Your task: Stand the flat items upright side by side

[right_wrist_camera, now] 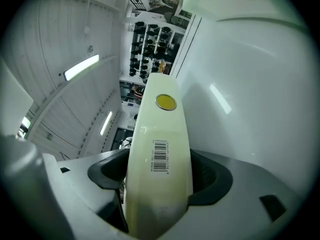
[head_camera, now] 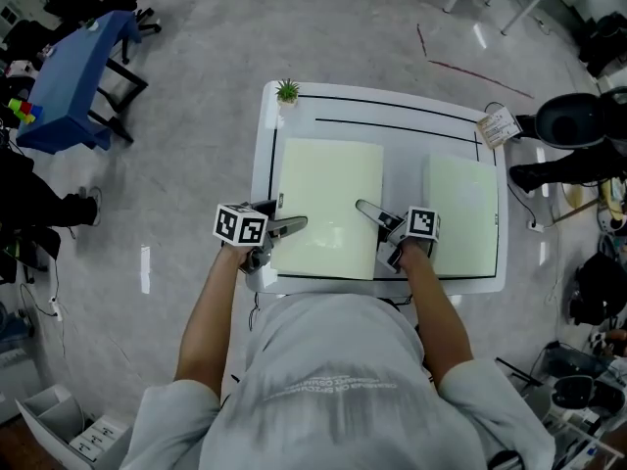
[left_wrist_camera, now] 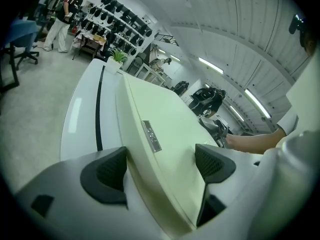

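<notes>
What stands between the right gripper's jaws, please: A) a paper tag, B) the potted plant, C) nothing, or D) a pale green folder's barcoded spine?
D: the pale green folder, barcode showing, fills the gap between the jaws of the right gripper.

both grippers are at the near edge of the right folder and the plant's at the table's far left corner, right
No: the head view shows the left gripper and right gripper at the near edge of the left folder, not the right folder. The plant is at the table's far left corner.
</notes>
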Demonstrator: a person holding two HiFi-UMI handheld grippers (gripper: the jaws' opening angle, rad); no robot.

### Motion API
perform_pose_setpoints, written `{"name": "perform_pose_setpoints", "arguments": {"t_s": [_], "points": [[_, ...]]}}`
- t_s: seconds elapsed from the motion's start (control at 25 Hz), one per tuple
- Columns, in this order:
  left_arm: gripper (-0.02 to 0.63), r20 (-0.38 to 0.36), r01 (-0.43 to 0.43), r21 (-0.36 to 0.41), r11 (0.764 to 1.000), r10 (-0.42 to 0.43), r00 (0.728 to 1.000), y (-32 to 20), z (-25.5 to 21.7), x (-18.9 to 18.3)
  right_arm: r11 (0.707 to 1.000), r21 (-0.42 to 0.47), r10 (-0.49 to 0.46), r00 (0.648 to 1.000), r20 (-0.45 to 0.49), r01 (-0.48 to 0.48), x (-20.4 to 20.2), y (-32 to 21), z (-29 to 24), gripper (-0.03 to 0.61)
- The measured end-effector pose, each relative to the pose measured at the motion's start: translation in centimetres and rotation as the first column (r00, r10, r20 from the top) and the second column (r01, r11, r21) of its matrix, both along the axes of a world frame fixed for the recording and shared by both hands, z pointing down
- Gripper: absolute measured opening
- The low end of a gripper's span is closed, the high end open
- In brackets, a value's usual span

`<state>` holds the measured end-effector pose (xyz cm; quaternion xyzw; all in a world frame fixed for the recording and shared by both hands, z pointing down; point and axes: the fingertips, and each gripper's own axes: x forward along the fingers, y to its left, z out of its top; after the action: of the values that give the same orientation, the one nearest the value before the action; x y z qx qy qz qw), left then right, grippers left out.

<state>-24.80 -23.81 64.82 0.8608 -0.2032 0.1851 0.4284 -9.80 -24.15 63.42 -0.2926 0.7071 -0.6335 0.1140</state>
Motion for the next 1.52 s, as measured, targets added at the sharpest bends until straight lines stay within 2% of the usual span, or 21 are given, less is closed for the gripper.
{"name": "perform_pose_setpoints", "arguments": {"t_s": [0.16, 0.28, 0.44, 0.56, 0.76, 0.88, 1.0, 1.08, 1.12, 1.32, 1.44, 1.52], "points": [[0.423, -0.004, 0.006, -0.002, 1.0, -0.006, 1.0, -0.2, -0.1, -0.3, 0.997, -0.002, -0.081, 0.992, -0.099, 0.081, -0.8, 0.1, 0.2, 0.375], [0.423, -0.023, 0.009, -0.01, 1.0, -0.009, 1.0, -0.3, -0.1, -0.4, 0.987, 0.047, -0.14, 0.973, -0.182, 0.151, -1.1, 0.1, 0.1, 0.384], [0.422, -0.056, -0.035, -0.025, 0.999, 0.034, 0.998, 0.1, -0.4, -0.4, 0.971, 0.155, -0.147, 0.964, -0.221, 0.183, -0.9, 0.4, -1.1, 0.385], [0.423, -0.13, -0.091, -0.024, 0.996, 0.087, 0.988, 0.4, -1.2, -0.5, 0.932, 0.276, -0.166, 0.953, -0.255, 0.236, -1.2, 0.4, -3.0, 0.385], [0.423, -0.311, -0.115, -0.026, 0.993, 0.101, 0.945, 0.6, -3.2, 0.3, 0.864, 0.412, -0.181, 0.942, -0.282, 0.289, -1.4, 1.1, -5.4, 0.385], [0.422, -0.382, -0.136, -0.018, 0.991, 0.119, 0.916, 0.7, -3.8, 0.9, 0.846, 0.432, -0.197, 0.937, -0.289, 0.311, -1.8, 1.3, -5.8, 0.387], [0.419, -0.471, -0.173, 0.002, 0.985, 0.153, 0.868, 1.2, -4.7, 2.0, 0.832, 0.434, -0.233, 0.927, -0.293, 0.346, -2.3, 1.6, -5.9, 0.39], [0.402, -0.525, -0.183, 0.011, 0.983, 0.162, 0.835, 1.3, -4.9, 2.3, 0.83, 0.44, -0.231, 0.929, -0.287, 0.343, -2.2, 1.6, -6.2, 0.39], [0.362, -0.542, -0.182, -0.001, 0.983, 0.152, 0.827, 1.3, -5.0, 2.4, 0.832, 0.437, -0.231, 0.929, -0.288, 0.342, -2.1, 1.6, -6.3, 0.39], [0.29, -0.542, -0.173, -0.119, 0.978, 0.082, 0.837, 1.2, -6.3, 2.9, 0.845, 0.406, -0.23, 0.922, -0.311, 0.348, -1.8, 1.4, -6.1, 0.397], [0.281, -0.531, -0.167, -0.146, 0.975, 0.065, 0.845, 0.9, -6.2, 3.1, 0.86, 0.403, -0.208, 0.936, -0.283, 0.313, -1.4, 1.1, -6.5, 0.397], [0.278, -0.531, -0.159, -0.139, 0.977, 0.062, 0.845, 1.0, -6.8, 3.2, 0.857, 0.407, -0.206, 0.934, -0.291, 0.316, -1.3, 1.0, -6.9, 0.397]]}}
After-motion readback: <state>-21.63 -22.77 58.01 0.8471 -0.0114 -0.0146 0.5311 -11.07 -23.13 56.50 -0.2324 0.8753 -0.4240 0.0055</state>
